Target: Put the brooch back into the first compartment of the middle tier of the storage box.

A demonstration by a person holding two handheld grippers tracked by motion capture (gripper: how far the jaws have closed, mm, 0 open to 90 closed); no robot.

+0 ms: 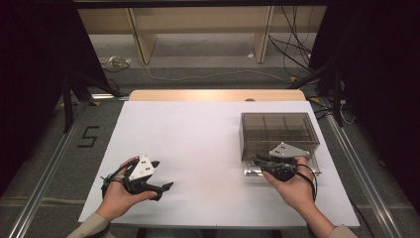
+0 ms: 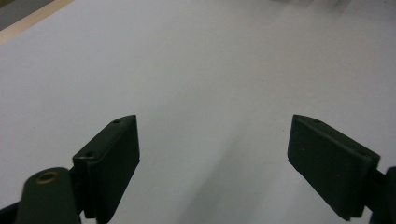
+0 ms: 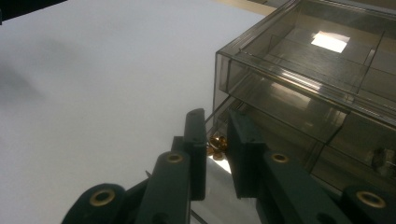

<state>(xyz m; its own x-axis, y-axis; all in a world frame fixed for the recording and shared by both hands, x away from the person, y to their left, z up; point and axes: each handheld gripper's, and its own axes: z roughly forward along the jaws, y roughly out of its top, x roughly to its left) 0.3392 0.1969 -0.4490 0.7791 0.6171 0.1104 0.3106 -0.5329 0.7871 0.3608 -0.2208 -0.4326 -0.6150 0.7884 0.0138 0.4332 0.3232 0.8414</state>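
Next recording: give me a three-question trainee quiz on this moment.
1. True or false: the left tool has its jaws wide apart over the white sheet.
2. Which one is at the smoky compartment box: A the left tool, B the right tool?
3. What colour are the small pieces seen between the right tool's jaws?
Key: 1 true; 2 B; 3 copper-orange.

Small brown bits (image 3: 218,143) behind the right tool's jaws: too blurred to identify.

Dim, soft pictures; overhead glare glints on the smoky box lid (image 3: 329,41), surroundings dark.
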